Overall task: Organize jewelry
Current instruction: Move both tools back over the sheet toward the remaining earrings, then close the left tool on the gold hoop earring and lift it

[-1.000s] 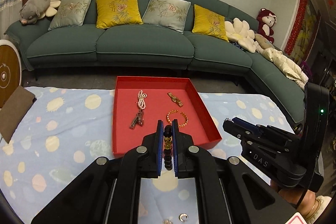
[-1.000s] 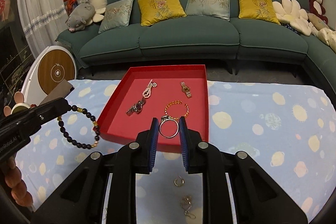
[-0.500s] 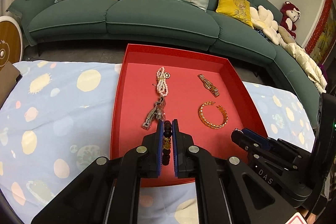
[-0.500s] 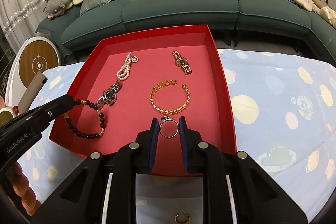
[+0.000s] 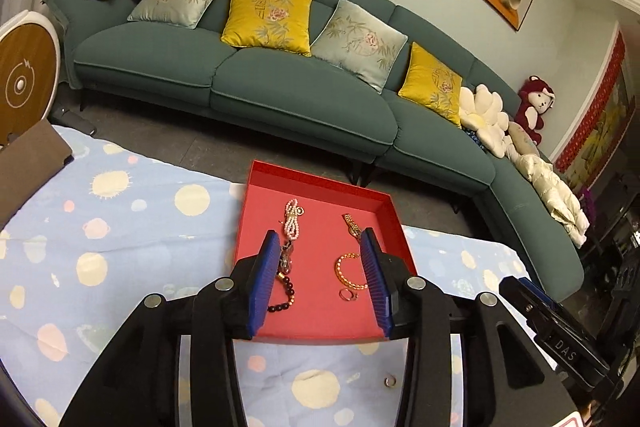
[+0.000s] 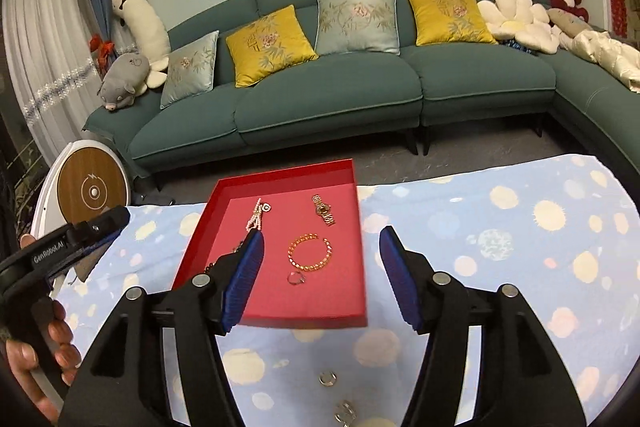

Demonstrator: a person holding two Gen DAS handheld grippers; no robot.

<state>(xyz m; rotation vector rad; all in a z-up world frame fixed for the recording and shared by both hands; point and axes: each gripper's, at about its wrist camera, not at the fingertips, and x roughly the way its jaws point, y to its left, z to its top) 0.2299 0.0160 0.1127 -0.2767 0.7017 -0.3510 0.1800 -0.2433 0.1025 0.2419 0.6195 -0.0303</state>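
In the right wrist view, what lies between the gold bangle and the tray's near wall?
Only the silver ring, just below the gold bangle; from there to the red tray's near wall the floor is bare.

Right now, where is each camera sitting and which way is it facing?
Left wrist: on the left tongs, angled down over the red tray toward the sofa; its own open tongs show, empty, and the right tongs at lower right.
Right wrist: on the right tongs, facing the same way; its open, empty tongs show, with the left tongs and a hand at left.
Shared: tray, gold bangle, ring, sofa.
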